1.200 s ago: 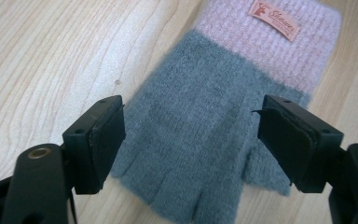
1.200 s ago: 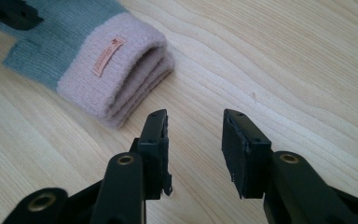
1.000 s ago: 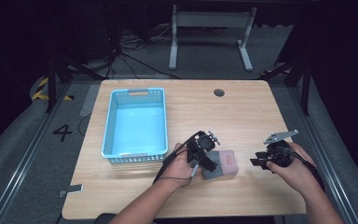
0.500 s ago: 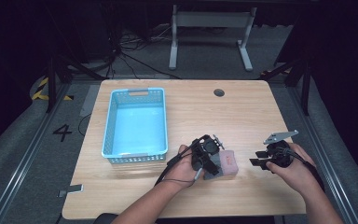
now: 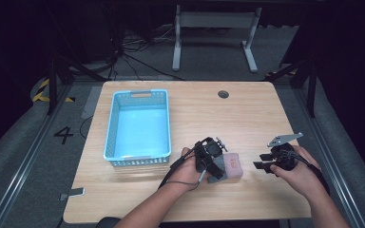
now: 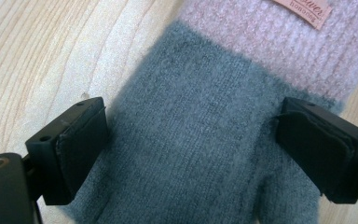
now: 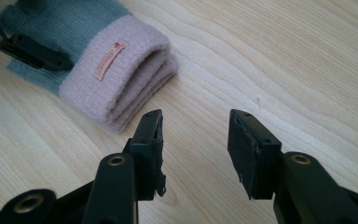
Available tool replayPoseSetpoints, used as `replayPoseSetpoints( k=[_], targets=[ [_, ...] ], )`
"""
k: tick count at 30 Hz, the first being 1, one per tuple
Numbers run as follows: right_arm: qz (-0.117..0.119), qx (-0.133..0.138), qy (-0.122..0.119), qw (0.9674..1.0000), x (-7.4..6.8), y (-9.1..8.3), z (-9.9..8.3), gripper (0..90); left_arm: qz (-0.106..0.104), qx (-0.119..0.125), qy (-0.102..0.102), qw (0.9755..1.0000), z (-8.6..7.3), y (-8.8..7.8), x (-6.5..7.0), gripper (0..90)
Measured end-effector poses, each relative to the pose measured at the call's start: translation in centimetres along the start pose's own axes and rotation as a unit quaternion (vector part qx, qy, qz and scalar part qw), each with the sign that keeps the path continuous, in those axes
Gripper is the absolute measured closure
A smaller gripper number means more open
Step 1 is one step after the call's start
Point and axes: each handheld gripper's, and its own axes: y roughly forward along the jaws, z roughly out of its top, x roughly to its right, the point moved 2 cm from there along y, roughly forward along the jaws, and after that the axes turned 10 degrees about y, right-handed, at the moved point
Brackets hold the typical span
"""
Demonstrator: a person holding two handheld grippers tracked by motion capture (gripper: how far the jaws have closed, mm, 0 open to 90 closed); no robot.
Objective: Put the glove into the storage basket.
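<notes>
Leftward and nearer since the earlier frame, the left tongs [image 6: 191,144] have just been widening, released astride the folded glove [image 6: 200,140] on the near surface [image 5: 190,109]. Right tongs [image 7: 196,149], also widening, grasp nothing. Basket [image 5: 138,160] unfilled; grasp and transfer likely remain.

A light wooden table [image 5: 247,118] with a small round dark grommet [image 5: 223,94] near its far edge carries 2 things. A light blue plastic basket [image 5: 138,126] stands on its left half, and a folded grey and pink knitted glove [image 5: 230,166] lies near the front edge.
</notes>
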Motion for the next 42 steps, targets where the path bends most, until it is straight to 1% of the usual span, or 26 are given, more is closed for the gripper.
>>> replayPoseSetpoints(
  k=[5,9,11,13,23,25,29,32,33,36,37,42],
  targets=[
    [0.000,0.001,-0.001,1.0000,0.0,0.0,0.0,55.7,-0.004,0.009,0.007,0.9999,-0.2,0.1,-0.1,9.4],
    [0.001,0.000,0.000,1.0000,-0.1,0.1,0.1,55.6,-0.002,0.009,0.000,1.0000,-0.2,0.2,0.0,10.1],
    [0.001,0.002,-0.004,1.0000,-0.1,0.2,0.1,55.3,-0.002,0.010,-0.002,0.9999,-0.3,0.1,0.0,10.6],
    [0.001,0.002,-0.004,1.0000,-0.2,0.2,0.2,55.1,-0.001,0.017,0.001,0.9999,-0.4,0.1,-0.1,11.9],
    [0.000,0.006,-0.003,1.0000,-0.1,0.0,0.3,55.1,0.005,0.010,0.001,0.9999,-0.3,-0.1,0.2,19.2],
    [0.000,0.008,-0.004,1.0000,-0.1,0.0,0.3,55.1,0.003,0.013,0.005,0.9999,-0.3,-0.3,0.5,25.4],
    [-0.001,0.008,-0.002,1.0000,-0.1,0.0,0.3,55.1,-0.004,0.027,0.019,0.9994,-0.3,-0.5,0.8,46.2],
    [-0.001,0.010,-0.005,0.9999,-0.1,-0.1,0.3,54.9,-0.010,0.030,0.018,0.9994,-0.3,-0.6,0.9,55.7],
    [-0.002,0.011,-0.005,0.9999,0.0,-0.1,0.3,54.9,-0.012,0.031,0.013,0.9994,-0.3,-0.6,0.8,58.4],
    [-0.002,0.010,-0.002,0.9999,0.0,-0.1,0.3,54.7,-0.013,0.032,0.003,0.9994,-0.3,-0.7,0.8,62.6],
    [-0.003,0.010,-0.002,0.9999,0.1,-0.1,0.3,54.7,-0.012,0.032,0.004,0.9994,-0.3,-0.7,0.7,63.4],
    [-0.002,0.011,-0.002,0.9999,0.2,-0.2,0.3,54.6,-0.028,0.025,0.000,0.9993,-0.1,-1.0,0.4,65.4]
  ],
)
